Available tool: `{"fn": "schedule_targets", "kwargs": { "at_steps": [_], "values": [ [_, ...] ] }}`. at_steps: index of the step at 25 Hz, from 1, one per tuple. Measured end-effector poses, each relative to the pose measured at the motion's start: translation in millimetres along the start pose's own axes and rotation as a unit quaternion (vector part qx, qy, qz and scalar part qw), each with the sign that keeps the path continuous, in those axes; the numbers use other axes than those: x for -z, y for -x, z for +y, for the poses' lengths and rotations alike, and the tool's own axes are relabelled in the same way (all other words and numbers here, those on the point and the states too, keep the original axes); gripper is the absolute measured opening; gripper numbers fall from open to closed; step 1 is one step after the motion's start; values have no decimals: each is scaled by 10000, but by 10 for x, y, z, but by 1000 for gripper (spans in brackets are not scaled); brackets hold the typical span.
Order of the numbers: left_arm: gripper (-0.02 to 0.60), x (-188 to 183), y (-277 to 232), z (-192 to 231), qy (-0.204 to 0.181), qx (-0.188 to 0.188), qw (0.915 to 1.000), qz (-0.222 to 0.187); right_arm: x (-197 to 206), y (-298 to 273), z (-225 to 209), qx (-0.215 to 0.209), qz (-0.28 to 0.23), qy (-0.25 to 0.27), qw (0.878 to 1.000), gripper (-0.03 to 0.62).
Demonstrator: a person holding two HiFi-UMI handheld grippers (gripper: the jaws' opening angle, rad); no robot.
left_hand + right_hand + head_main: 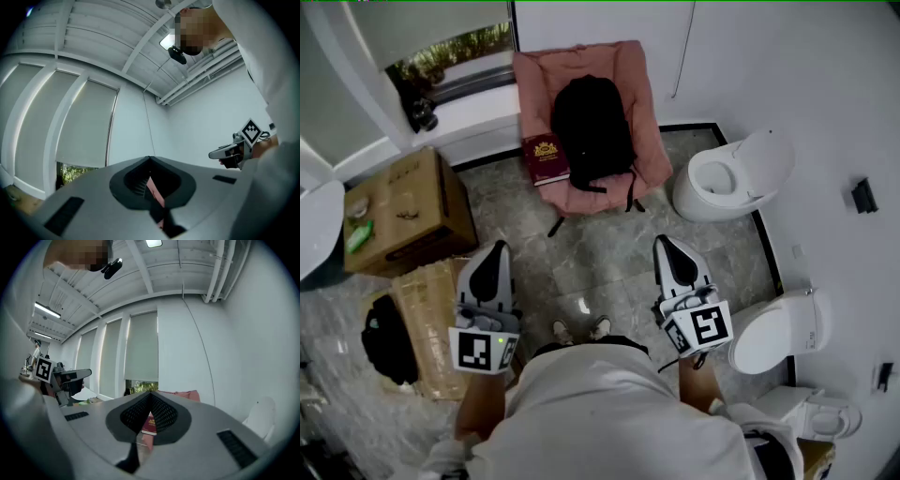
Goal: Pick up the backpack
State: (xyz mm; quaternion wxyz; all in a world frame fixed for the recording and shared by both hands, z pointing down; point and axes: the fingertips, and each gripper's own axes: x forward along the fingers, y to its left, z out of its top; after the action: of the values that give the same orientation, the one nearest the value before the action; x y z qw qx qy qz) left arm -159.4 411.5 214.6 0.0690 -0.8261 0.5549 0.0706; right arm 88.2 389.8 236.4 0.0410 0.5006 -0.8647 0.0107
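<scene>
Just behind the white shirt (609,403), the left hand-held gripper (494,251) and right hand-held gripper (667,246) both have jaws closed on nothing. Well ahead of them, the black backpack (592,127) rests on a pink chair (630,75).

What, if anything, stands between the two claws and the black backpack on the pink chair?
Nothing visible does. Only bare floor separates the left claw and right claw from the chair holding the backpack. The red book lies beside the backpack on the seat, not in front of it.
</scene>
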Motion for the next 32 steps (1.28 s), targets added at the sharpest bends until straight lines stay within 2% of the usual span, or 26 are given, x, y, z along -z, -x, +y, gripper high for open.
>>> {"fn": "schedule_targets", "kwargs": {
  "at_steps": [8,13,16,26,32],
  "values": [
    [5,-21,13,-25,-68,-2,10000,29,5,20,28,-60,22,-23,10000,21],
    [5,-6,9,-78,-24,-76,10000,58,34,63,-108,-23,-94,-353,9993,21],
    [5,14,-38,-148,-27,-103,9999,103,63,82,-212,-24,-62,-350,9994,21],
    [5,83,-450,-745,-27,155,9999,65,239,356,-727,-20,10,-473,9989,21],
    [5,166,-741,-1102,-44,402,9992,80,405,529,-1107,196,119,-584,9980,21]
  ]
}}
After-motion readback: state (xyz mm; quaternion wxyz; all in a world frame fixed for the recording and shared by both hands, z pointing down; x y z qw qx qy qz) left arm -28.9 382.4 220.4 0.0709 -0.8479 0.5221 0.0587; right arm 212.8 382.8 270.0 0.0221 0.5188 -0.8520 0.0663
